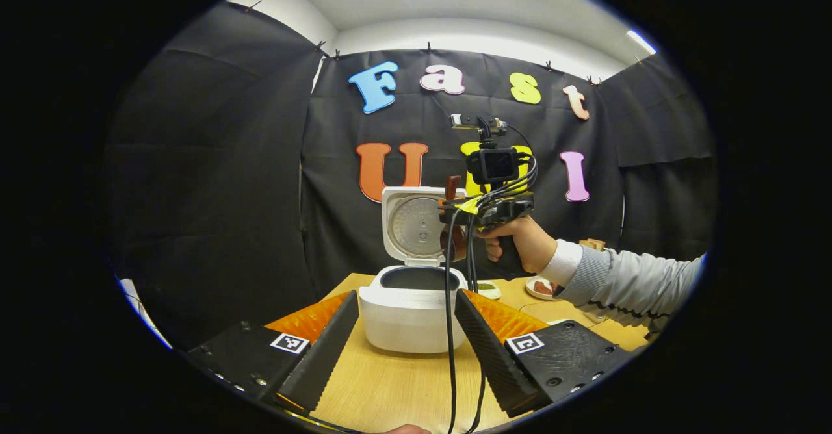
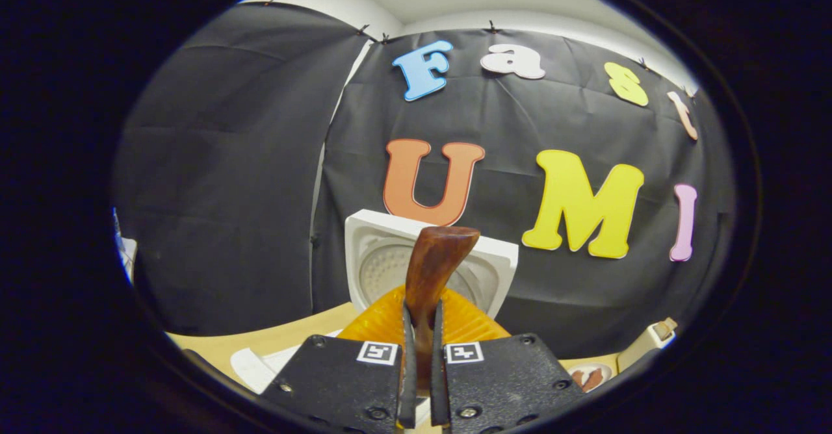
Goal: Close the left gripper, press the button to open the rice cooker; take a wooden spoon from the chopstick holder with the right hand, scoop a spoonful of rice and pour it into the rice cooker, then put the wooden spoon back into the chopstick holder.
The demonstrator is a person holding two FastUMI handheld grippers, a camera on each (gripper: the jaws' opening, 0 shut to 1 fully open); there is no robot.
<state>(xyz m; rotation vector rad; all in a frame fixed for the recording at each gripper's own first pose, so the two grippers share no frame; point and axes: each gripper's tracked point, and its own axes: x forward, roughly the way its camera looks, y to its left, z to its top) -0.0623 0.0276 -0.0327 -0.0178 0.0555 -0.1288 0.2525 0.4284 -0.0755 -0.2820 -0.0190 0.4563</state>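
Note:
A white rice cooker (image 1: 409, 320) stands on the wooden table with its lid (image 1: 416, 226) raised and the inner pot showing dark. My left gripper (image 1: 407, 299) is open, its fingers wide apart on either side of the cooker's front and touching nothing. A hand holds my right gripper (image 1: 463, 212) above the pot's right rim. It is shut on a brown wooden spoon (image 1: 454, 242) that stands nearly upright with its bowl end down over the pot. In the right gripper view, the right gripper (image 2: 420, 310) clamps the spoon's handle (image 2: 434, 265) in front of the lid (image 2: 377, 258).
Black cables (image 1: 448, 330) hang from the right gripper across the cooker's front. Small dishes (image 1: 541, 286) with food sit on the table right of the cooker, under a grey sleeve (image 1: 630, 278). One small dish (image 2: 587, 377) and a cream-coloured object (image 2: 650, 340) lie at the lower right.

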